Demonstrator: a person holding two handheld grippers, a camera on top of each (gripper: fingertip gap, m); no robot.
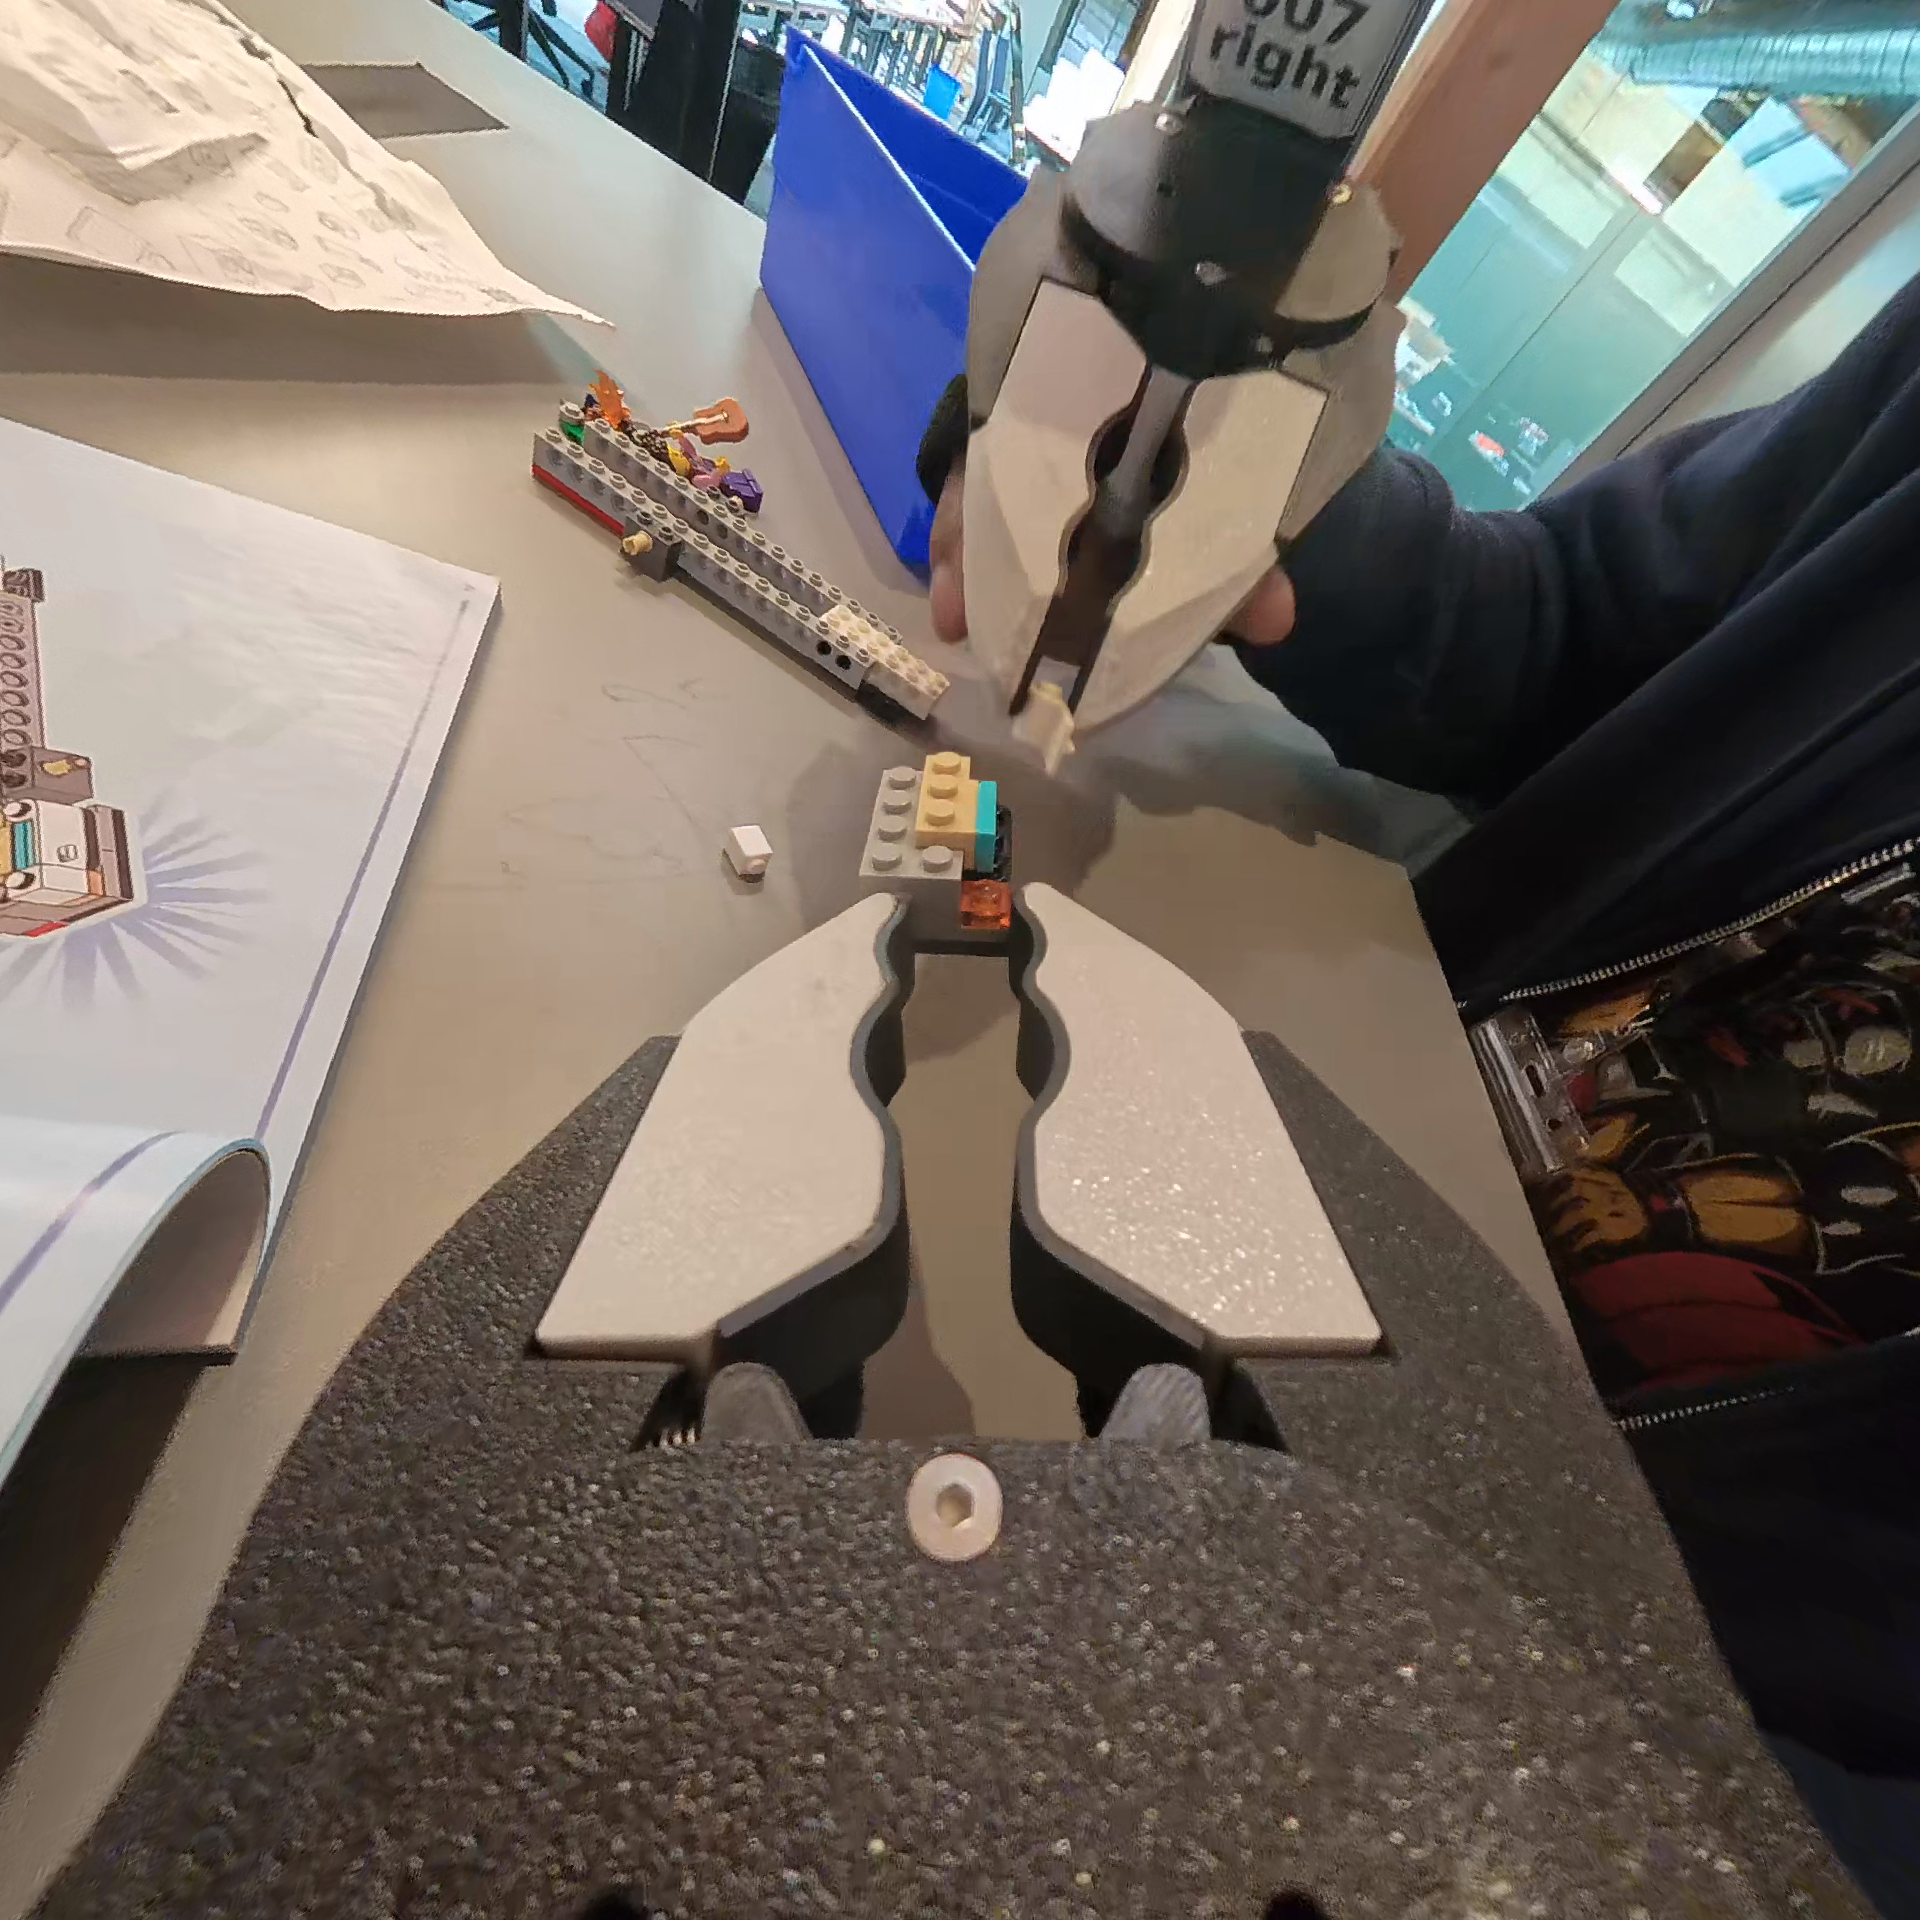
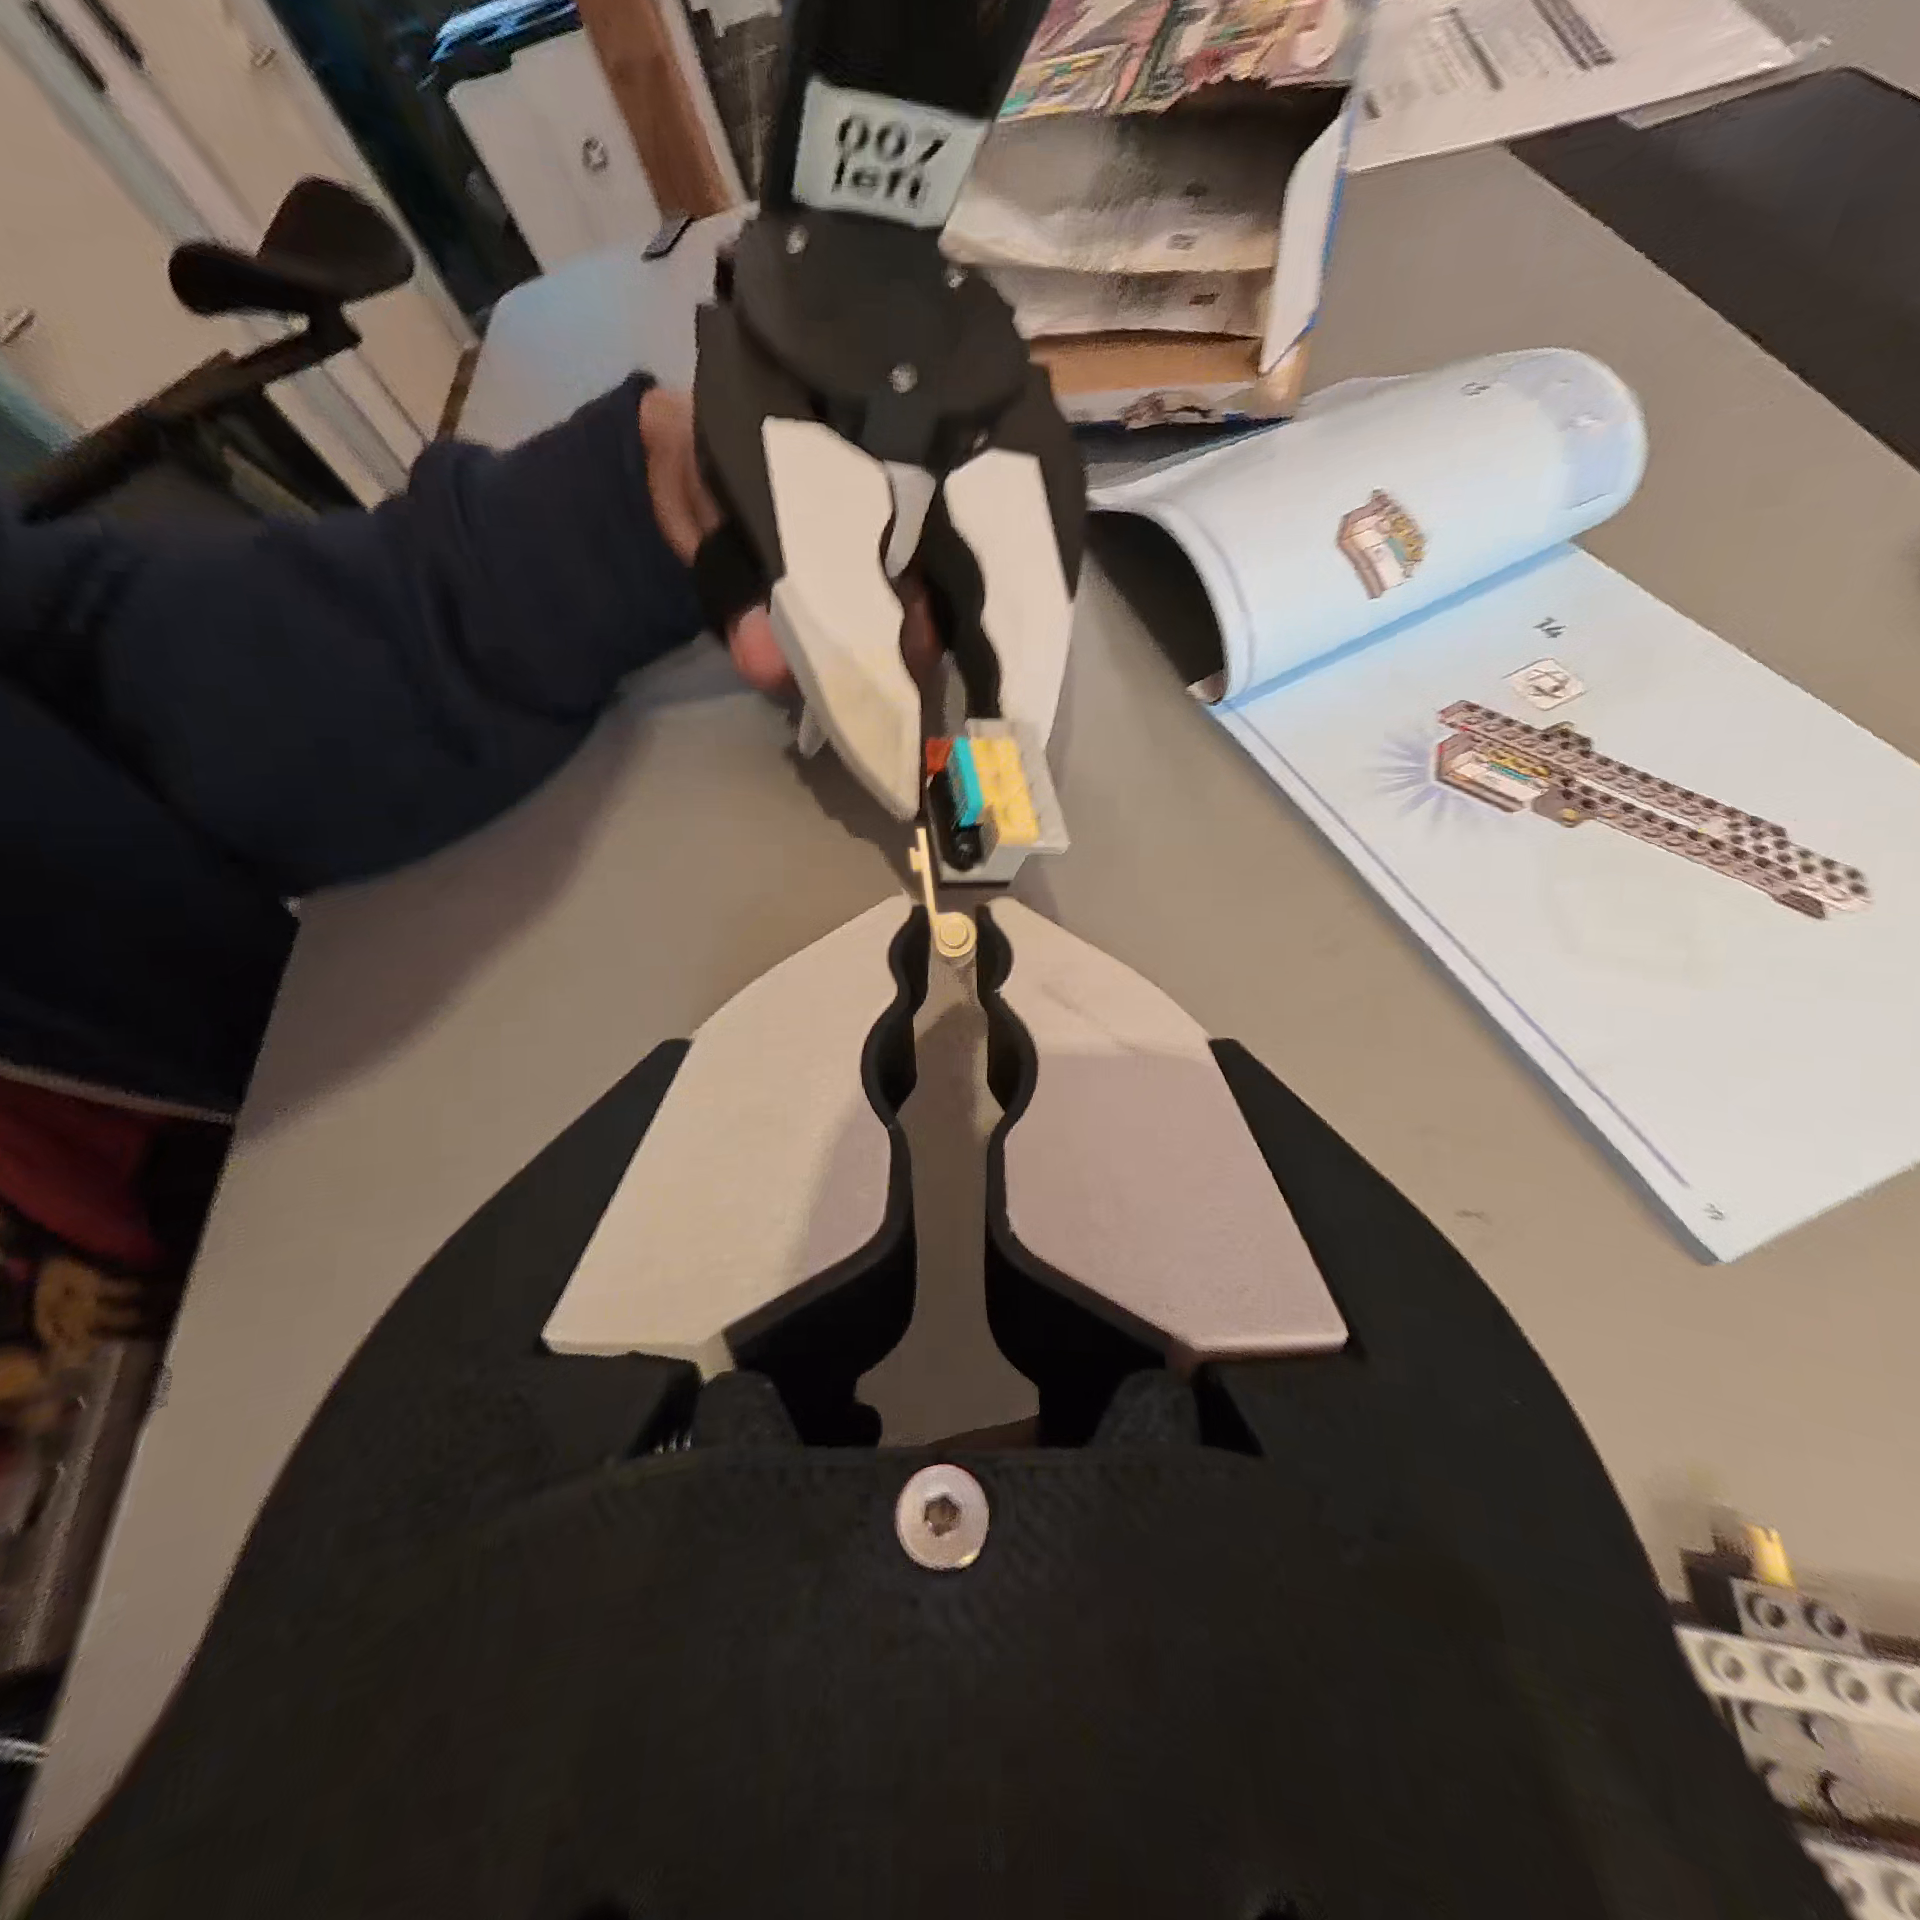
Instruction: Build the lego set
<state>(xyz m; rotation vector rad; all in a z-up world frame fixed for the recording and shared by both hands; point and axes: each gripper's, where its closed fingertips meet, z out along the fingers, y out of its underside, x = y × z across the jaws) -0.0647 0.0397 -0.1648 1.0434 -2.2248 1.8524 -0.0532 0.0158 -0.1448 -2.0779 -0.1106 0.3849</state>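
Observation:
My left gripper (image 1: 961, 914) is shut on a small brick assembly (image 1: 940, 831) made of a grey plate, tan bricks, a teal piece, a black piece and an orange stud, held just above the table. The assembly also shows in the right wrist view (image 2: 1003, 795), between the left gripper's fingers. My right gripper (image 2: 948, 920) is shut on a small cream piece (image 2: 940, 914) with a thin arm and a round stud. That piece also shows in the left wrist view (image 1: 1044, 717), just above and beyond the assembly.
A long grey brick beam (image 1: 717, 540) with small colourful parts lies on the grey table (image 1: 582, 790). A loose white brick (image 1: 750, 847) lies left of the assembly. An open instruction booklet (image 1: 208, 779), paper sheets (image 1: 208, 177), a blue bin (image 1: 873, 281) and a person's dark sleeve (image 1: 1558, 675) surround the area. Spacing between my two grippers at the tips: around 4 cm.

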